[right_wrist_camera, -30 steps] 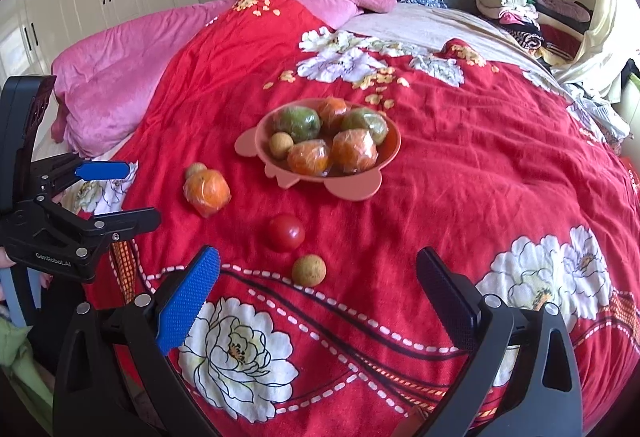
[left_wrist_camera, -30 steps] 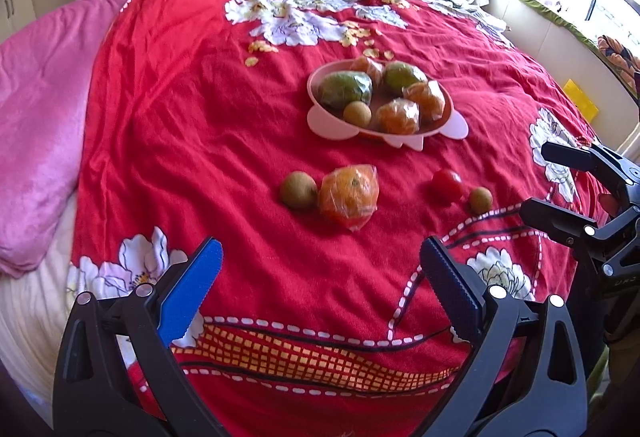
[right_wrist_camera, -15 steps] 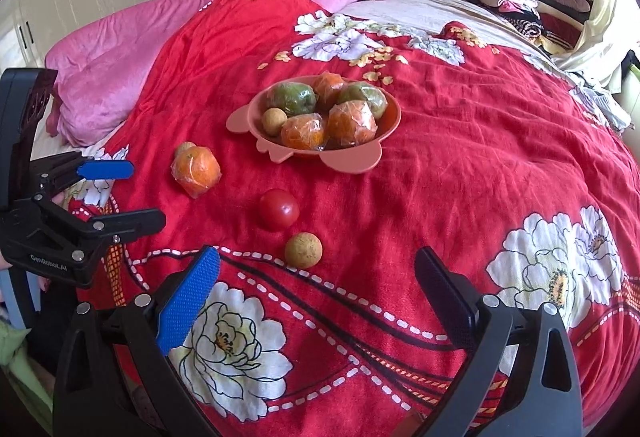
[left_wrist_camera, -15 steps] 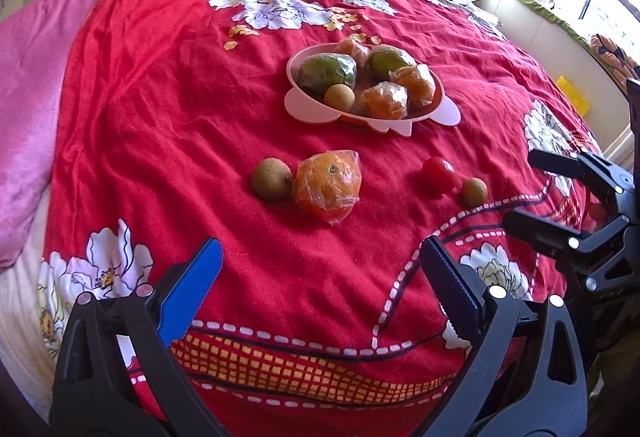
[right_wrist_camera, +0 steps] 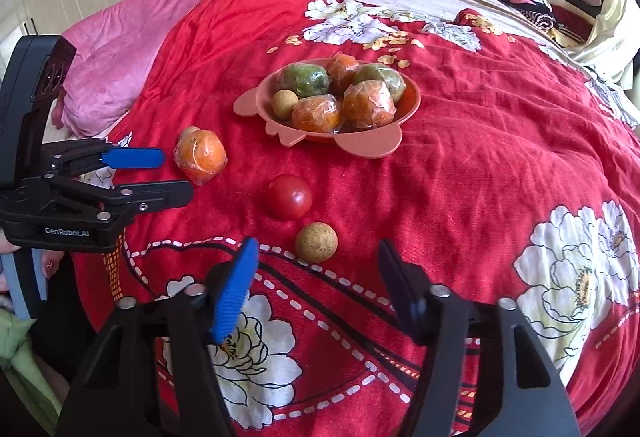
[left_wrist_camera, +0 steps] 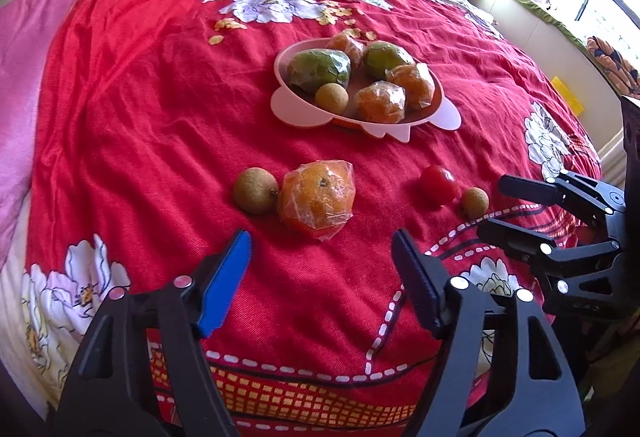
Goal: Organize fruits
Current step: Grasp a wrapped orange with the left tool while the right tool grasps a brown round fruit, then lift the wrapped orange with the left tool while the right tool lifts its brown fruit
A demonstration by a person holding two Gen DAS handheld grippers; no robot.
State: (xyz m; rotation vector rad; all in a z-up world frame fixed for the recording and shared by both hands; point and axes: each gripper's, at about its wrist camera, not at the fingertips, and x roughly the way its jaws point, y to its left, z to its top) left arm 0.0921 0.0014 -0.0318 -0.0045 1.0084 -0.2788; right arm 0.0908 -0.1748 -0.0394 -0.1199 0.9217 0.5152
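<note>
Left gripper [left_wrist_camera: 322, 257]: fingers apart, empty; wrapped orange [left_wrist_camera: 317, 199] just ahead, nearly centred between them.
Right gripper [right_wrist_camera: 316, 273]: fingers apart, empty; small brown fruit [right_wrist_camera: 316, 242] just ahead, tomato [right_wrist_camera: 289, 196] beyond it.
Nearer hand: left for the orange, right for the brown fruit.
Around: kiwi [left_wrist_camera: 256, 190] touching the orange's left side.
Bowl [left_wrist_camera: 288, 105]: mid-bed on the red blanket [left_wrist_camera: 132, 125], already holding fruit; nothing blocks the way.
</note>
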